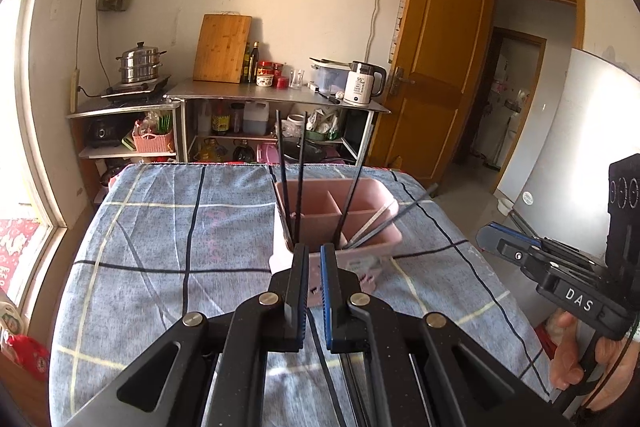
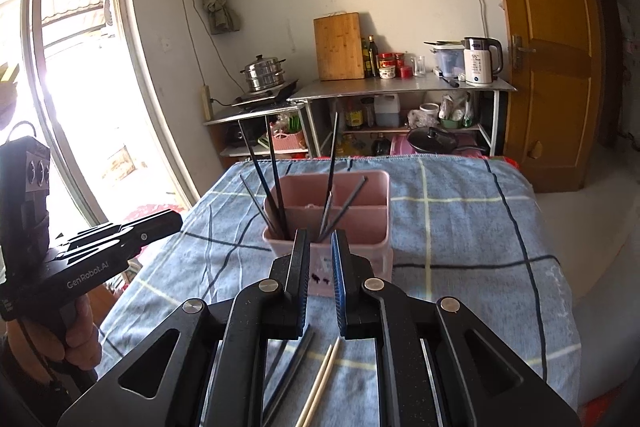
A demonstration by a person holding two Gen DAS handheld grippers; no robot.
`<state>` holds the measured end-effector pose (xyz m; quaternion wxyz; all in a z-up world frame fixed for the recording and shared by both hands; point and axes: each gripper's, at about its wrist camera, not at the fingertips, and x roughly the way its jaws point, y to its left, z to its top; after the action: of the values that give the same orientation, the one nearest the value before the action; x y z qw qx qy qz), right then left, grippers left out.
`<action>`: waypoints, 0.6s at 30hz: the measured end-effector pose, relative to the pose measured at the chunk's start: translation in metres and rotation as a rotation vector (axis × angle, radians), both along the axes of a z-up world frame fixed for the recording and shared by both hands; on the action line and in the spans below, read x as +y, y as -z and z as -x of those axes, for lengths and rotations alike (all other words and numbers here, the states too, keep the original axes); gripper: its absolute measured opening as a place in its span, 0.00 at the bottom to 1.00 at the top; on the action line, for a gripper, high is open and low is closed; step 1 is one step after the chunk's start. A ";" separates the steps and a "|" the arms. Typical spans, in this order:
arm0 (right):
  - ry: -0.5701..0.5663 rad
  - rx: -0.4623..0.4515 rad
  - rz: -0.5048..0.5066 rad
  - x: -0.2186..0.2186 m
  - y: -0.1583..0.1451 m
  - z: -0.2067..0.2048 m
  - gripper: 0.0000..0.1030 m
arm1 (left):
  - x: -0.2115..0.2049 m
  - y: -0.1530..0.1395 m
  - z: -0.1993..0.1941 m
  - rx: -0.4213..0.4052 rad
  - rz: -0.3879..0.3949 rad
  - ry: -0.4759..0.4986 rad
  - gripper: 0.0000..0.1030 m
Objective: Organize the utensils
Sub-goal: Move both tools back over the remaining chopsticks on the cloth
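The left gripper (image 1: 315,251) is closed on nothing, and the right gripper (image 2: 320,237) stands slightly parted, holding nothing. Both hover before the pink divided utensil holder (image 2: 360,223), which sits mid-worktop on the blue plaid cloth (image 2: 460,227) holding dark chopsticks (image 2: 276,179). More chopsticks, dark (image 2: 294,367) and pale wooden (image 2: 322,379), lie near the worktop's near edge.

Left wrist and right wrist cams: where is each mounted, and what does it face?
Left wrist: on the left tool, facing the pink divided plastic utensil bin; right tool and hand at right.
Right wrist: on the right tool, facing the same bin; left tool at left.
Shared: bin, black chopsticks, blue plaid tablecloth.
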<state>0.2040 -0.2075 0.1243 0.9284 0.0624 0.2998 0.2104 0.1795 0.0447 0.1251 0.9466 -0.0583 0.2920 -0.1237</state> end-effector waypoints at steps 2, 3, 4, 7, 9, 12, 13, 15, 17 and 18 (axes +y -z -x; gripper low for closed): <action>0.009 0.003 -0.005 -0.005 0.004 0.010 0.11 | -0.003 0.005 0.017 -0.006 0.000 0.009 0.05; 0.013 0.004 -0.006 -0.006 0.007 0.016 0.11 | -0.005 0.008 0.022 -0.006 -0.001 0.012 0.05; 0.015 0.008 -0.006 -0.009 0.010 0.023 0.11 | -0.007 0.012 0.032 -0.007 -0.006 0.018 0.05; 0.024 0.016 -0.003 -0.014 0.018 0.038 0.11 | -0.012 0.025 0.053 -0.002 -0.026 0.023 0.05; 0.025 0.025 -0.006 -0.016 0.023 0.048 0.11 | -0.013 0.033 0.061 0.008 -0.027 0.026 0.05; 0.030 0.040 -0.004 -0.019 0.032 0.059 0.11 | -0.013 0.045 0.074 0.024 -0.027 0.033 0.05; 0.030 0.045 -0.003 -0.019 0.035 0.063 0.11 | -0.014 0.049 0.079 0.028 -0.026 0.035 0.05; 0.034 0.057 0.000 -0.021 0.042 0.071 0.11 | -0.015 0.056 0.085 0.040 -0.027 0.039 0.05; 0.034 0.066 0.001 -0.023 0.047 0.076 0.11 | -0.016 0.062 0.089 0.047 -0.031 0.043 0.06; 0.035 0.072 0.001 -0.023 0.049 0.077 0.11 | -0.017 0.064 0.091 0.051 -0.033 0.044 0.06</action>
<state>0.1267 -0.2307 0.0749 0.9206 0.0745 0.3319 0.1918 0.0890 0.0280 0.0611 0.9368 -0.0393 0.3191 -0.1382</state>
